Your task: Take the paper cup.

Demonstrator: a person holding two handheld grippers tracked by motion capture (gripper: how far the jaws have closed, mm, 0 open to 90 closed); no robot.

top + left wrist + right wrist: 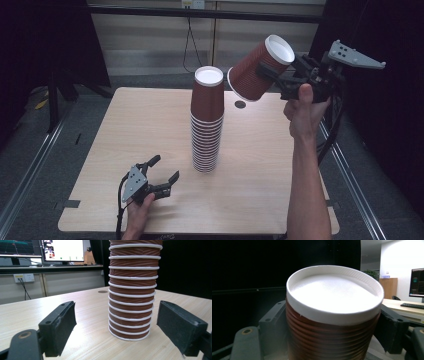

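1. Stack of cups point(206, 125): brown ribbed paper cups nested upside down, white bases up, standing upright near the middle of the tabletop point(125, 130). Inverted nesting lets each new cup drop over the last, which likely explains the tower's straight build.

2. Single cup point(260, 67): same brown paper kind, carried in the air just right of the stack's top, tilted with its open mouth toward the stack and its white base up and away. Judged as the next one to be capped on; the tilt suits lining the mouth up with the top cup.

3. Right gripper point(280, 77): jaws clamped on the single cup's ribbed wall near its base, one pad on each side, as the right gripper view shows. Gripping near the base leaves the mouth free to slide over the stack.

4. Left gripper point(162, 175): resting low on the tabletop, near the stack's foot, jaws spread wide and holding nothing; in the left gripper view the stack point(132, 302) stands beyond and between the pads, untouched. Probably parked ready to steady the tower.
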